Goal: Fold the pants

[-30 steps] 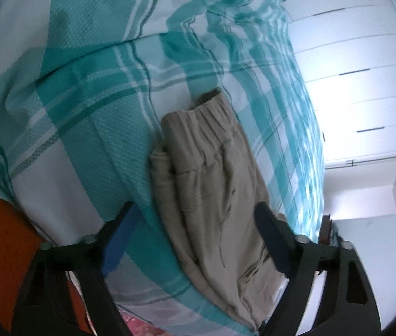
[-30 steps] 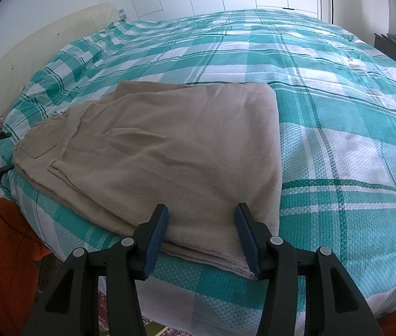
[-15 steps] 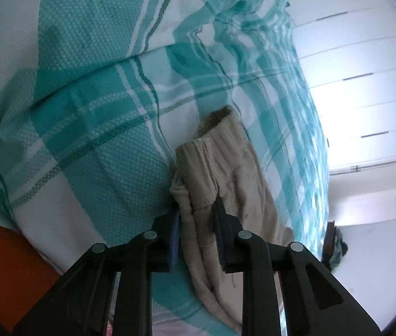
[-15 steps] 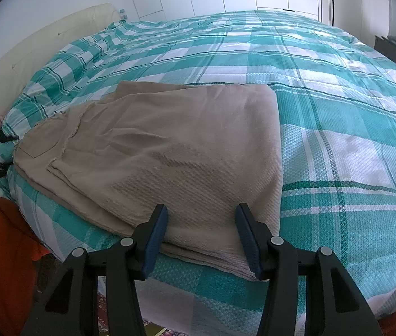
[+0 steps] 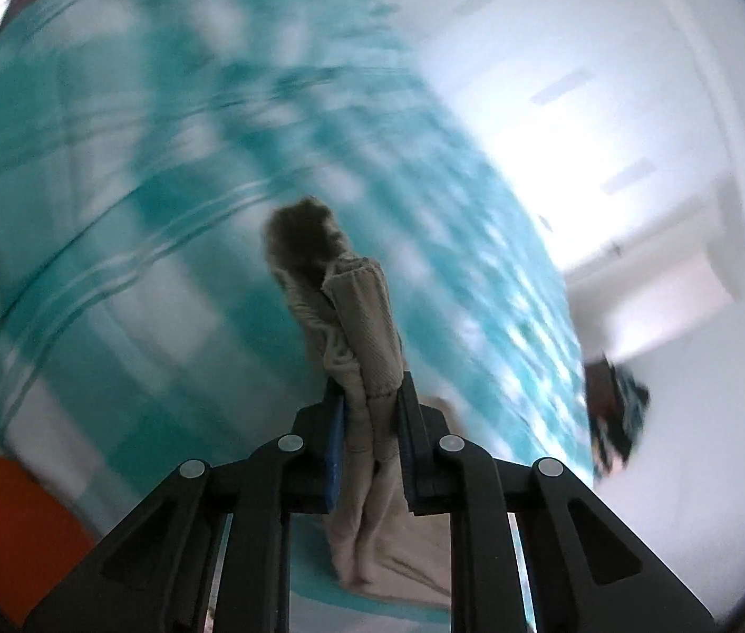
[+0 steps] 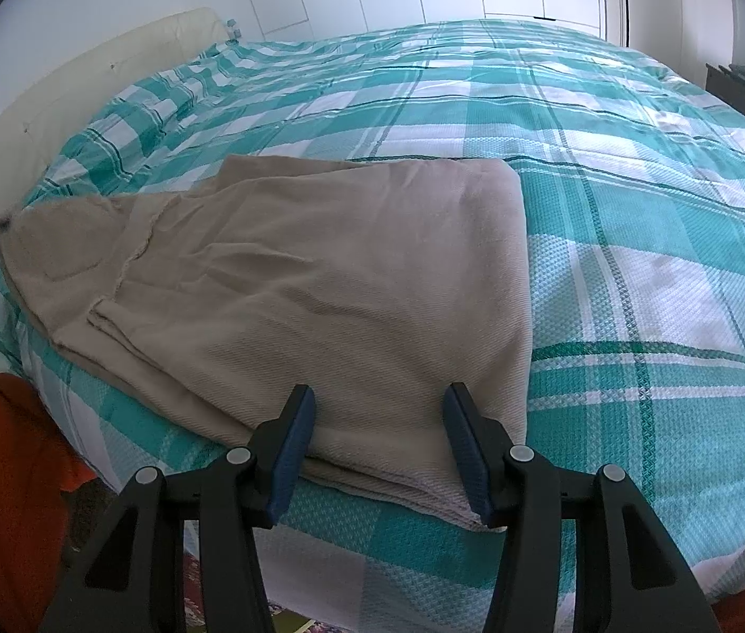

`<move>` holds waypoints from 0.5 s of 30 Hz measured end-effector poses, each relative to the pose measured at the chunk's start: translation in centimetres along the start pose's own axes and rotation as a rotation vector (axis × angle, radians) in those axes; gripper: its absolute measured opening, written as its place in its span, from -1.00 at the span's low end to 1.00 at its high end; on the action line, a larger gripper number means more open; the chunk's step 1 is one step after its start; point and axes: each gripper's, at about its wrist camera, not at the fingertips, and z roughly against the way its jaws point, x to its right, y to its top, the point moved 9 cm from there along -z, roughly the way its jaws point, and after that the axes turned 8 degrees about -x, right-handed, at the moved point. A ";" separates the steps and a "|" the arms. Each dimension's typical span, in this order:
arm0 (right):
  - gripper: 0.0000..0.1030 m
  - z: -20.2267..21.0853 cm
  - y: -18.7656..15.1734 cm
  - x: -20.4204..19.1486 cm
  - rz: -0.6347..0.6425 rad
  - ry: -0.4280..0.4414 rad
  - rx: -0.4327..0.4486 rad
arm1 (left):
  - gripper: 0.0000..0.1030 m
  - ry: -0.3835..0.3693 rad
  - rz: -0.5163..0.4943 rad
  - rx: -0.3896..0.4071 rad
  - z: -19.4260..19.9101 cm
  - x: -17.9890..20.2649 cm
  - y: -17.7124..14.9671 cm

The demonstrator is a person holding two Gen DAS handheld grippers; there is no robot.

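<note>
1. Item: pants (image 6: pixel 288 285), beige, lying flat in stacked layers on the bed (image 6: pixel 636 211) near its front edge, waistband end to your left.
2. Left tool (image 5: pixel 370 422): clenched on a bunched wad of the waist end, which stands up between the blue pads (image 5: pixel 337 443) in the left wrist view. That view is smeared by motion blur, so you cannot read how many layers you hold. Risk: if you hold only the upper layer, the lower one stays on the bed and the fold comes out crooked.
3. Right tool (image 6: pixel 377 443): released, jaws spread wide over the near hem edge with cloth between them but not gripped. Risk: with this end unpinned, a pull from your left side may drag the whole garment across the plaid cover instead of folding it.
4. Edge hazard: the pants lie just beside the bed's front edge, above an orange rug (image 6: pixel 8 475). Risk: a sideways tug could slide cloth over the edge.
5. Bunching: the gripped wad is crumpled, not flat. Risk: laying it down as it is would set creases and leave a lumpy, misaligned waistband.
6. Speed: the blur suggests a fast swing. Risk: thick ribbed cloth could slip from the pads mid-carry.
</note>
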 end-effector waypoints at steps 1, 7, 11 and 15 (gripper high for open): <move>0.00 0.0 0.0 0.0 -0.002 0.002 0.001 | -0.70 -0.010 -0.044 -0.006 0.2 1.8 -0.7; 0.02 0.2 0.3 0.1 -0.008 0.014 0.004 | -0.70 -0.110 -0.337 -0.138 -3.9 15.4 -7.6; 0.18 1.3 0.6 0.1 -0.057 0.061 0.006 | -0.70 -0.121 -0.422 -0.291 -11.2 19.5 -14.6; 0.24 3.4 0.7 0.6 -0.140 0.155 0.050 | -0.59 -0.027 -0.537 -0.414 -19.5 19.7 -22.4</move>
